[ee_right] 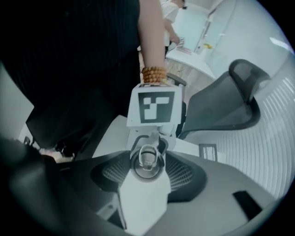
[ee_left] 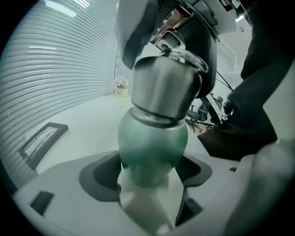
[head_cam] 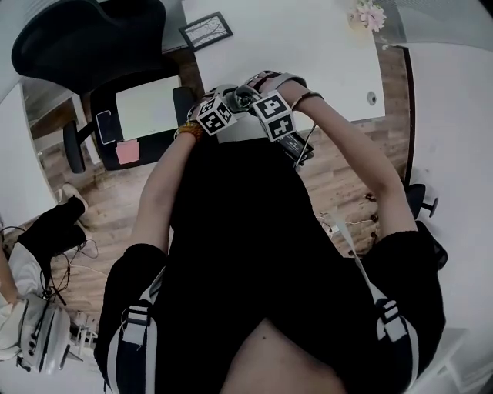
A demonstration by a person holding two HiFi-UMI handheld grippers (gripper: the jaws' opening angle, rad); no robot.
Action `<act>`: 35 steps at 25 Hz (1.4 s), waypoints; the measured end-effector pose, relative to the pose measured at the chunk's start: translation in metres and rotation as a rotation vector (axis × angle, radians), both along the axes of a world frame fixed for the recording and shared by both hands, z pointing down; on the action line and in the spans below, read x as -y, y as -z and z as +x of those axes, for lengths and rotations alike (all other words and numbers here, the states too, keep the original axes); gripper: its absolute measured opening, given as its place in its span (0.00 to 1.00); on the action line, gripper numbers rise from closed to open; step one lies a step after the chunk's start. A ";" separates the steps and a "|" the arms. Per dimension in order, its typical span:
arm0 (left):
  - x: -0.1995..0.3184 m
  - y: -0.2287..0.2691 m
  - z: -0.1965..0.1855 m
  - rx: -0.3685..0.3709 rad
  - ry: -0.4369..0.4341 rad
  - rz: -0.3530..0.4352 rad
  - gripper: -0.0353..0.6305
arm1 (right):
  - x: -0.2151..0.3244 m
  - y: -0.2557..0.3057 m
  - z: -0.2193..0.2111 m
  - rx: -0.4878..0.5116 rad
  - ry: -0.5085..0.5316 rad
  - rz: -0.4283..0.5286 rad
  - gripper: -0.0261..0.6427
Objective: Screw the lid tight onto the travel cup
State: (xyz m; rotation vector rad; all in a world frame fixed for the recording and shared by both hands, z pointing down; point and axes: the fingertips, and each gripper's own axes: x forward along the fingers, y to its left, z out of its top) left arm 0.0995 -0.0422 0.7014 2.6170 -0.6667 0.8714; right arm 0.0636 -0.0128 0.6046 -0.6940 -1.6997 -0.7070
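Note:
The travel cup has a green body (ee_left: 152, 138) and a steel lid (ee_left: 166, 87) with a small ring on top (ee_right: 146, 159). My left gripper (ee_left: 152, 173) is shut on the green body and holds the cup upright above the table's near edge. My right gripper (ee_right: 146, 165) comes down from above, and its ribbed pads (ee_right: 184, 173) clamp the lid on both sides. In the head view both marker cubes sit side by side, the left gripper (head_cam: 229, 101) and the right gripper (head_cam: 253, 96) meeting at the cup (head_cam: 243, 94). The joint between lid and body is partly hidden by the fingers.
A white table (head_cam: 308, 46) lies ahead with a picture frame (head_cam: 206, 31) and a small flower pot (head_cam: 368, 15). A black office chair (head_cam: 92, 46) with a pad on its seat (head_cam: 146, 108) stands to the left. Another person (head_cam: 23, 269) sits at the lower left.

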 end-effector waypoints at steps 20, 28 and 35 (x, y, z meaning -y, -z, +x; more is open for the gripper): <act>0.000 0.001 -0.001 -0.019 0.003 0.004 0.61 | 0.032 0.007 -0.006 0.221 -1.430 -0.252 0.48; 0.001 0.000 -0.001 -0.020 0.002 0.005 0.61 | 0.029 0.003 -0.005 0.180 -1.261 -0.258 0.43; 0.000 0.000 -0.002 -0.015 0.000 0.000 0.61 | 0.017 0.004 -0.012 0.116 -0.778 -0.206 0.43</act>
